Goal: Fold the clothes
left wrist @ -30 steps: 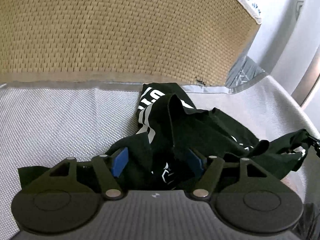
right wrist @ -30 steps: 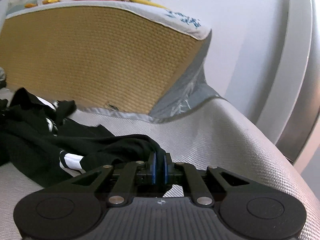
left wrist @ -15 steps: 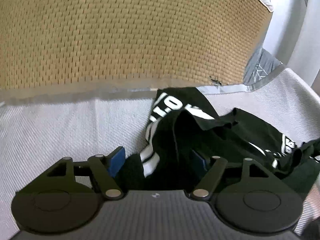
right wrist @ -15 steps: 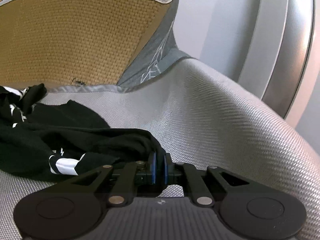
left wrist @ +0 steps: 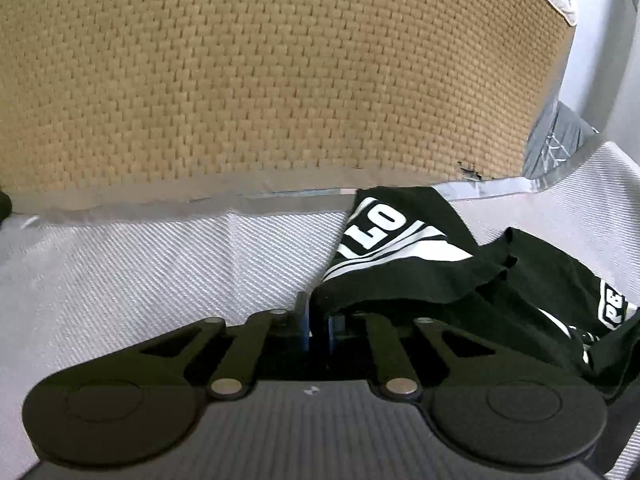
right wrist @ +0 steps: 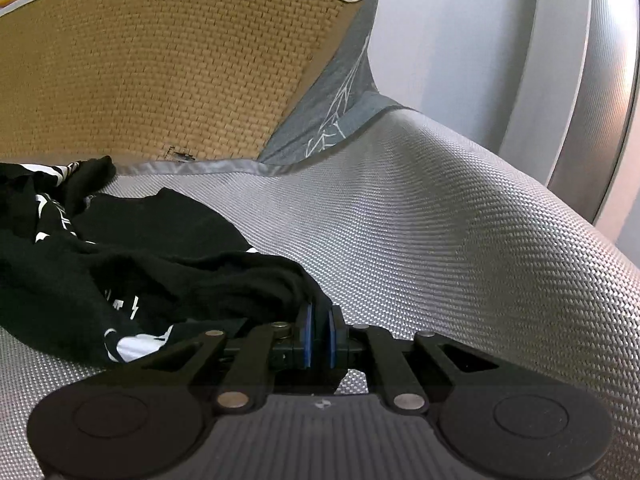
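Well, the black garment (left wrist: 460,276) with white lettering lies crumpled on the grey woven bed surface (left wrist: 140,264), near the upright straw-mat panel (left wrist: 260,80) — no fold made yet, I'd say. The left gripper (left wrist: 318,322) has just been closing its jaws, now pinching one edge; the right gripper (right wrist: 318,334) has its jaws clamped on another, so spreading and folding remain.

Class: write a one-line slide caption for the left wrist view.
Left claw shut on crumpled black shirt on grey woven mat.
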`<state>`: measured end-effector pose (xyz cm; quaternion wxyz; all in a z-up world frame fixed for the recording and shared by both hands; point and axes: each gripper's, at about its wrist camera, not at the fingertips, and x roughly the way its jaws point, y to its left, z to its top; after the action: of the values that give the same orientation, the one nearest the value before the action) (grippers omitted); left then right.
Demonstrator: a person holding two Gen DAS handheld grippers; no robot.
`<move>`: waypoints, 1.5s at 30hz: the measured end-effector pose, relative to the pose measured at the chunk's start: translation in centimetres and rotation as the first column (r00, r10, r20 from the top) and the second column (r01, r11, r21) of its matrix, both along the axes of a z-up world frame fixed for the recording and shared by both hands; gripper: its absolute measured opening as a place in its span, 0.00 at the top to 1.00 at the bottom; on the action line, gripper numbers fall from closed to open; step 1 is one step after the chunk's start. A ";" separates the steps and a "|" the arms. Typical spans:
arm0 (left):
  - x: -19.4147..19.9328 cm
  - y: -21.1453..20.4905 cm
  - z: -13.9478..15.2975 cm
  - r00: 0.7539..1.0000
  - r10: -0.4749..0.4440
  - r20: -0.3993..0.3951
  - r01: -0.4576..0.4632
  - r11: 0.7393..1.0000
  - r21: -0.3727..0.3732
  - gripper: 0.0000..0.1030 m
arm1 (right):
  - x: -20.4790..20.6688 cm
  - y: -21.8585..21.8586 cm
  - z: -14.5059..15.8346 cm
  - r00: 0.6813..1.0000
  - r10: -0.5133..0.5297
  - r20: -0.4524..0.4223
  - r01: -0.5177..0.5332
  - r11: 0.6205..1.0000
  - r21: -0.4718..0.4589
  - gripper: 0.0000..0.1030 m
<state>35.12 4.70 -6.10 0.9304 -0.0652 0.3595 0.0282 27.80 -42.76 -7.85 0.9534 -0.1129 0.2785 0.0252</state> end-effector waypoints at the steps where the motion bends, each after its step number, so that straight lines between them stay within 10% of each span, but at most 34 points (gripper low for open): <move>1: -0.2 0.3 0.3 1.000 0.012 0.017 -0.012 1.000 0.006 0.92 | 0.0 0.1 0.0 1.000 0.001 0.002 -0.001 1.000 0.000 0.91; 20: -1.6 7.0 2.9 0.973 0.204 0.111 -0.213 0.974 0.074 0.92 | -0.6 1.4 0.5 0.997 0.055 0.049 -0.055 0.998 0.005 0.91; 38: -5.5 14.2 1.5 0.944 0.328 0.031 -0.329 0.940 0.087 0.91 | 1.8 6.7 0.3 0.986 0.164 0.027 -0.163 0.986 -0.031 0.91; 45: -5.9 13.0 0.6 0.953 0.286 -0.100 -0.265 0.947 0.181 0.60 | 4.7 6.1 0.5 0.990 0.124 -0.060 -0.117 0.988 0.103 0.89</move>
<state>29.18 17.75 -5.51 0.8951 -0.0358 0.4009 0.1919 32.46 -36.68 -7.31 0.9448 -0.0809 0.3011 0.1005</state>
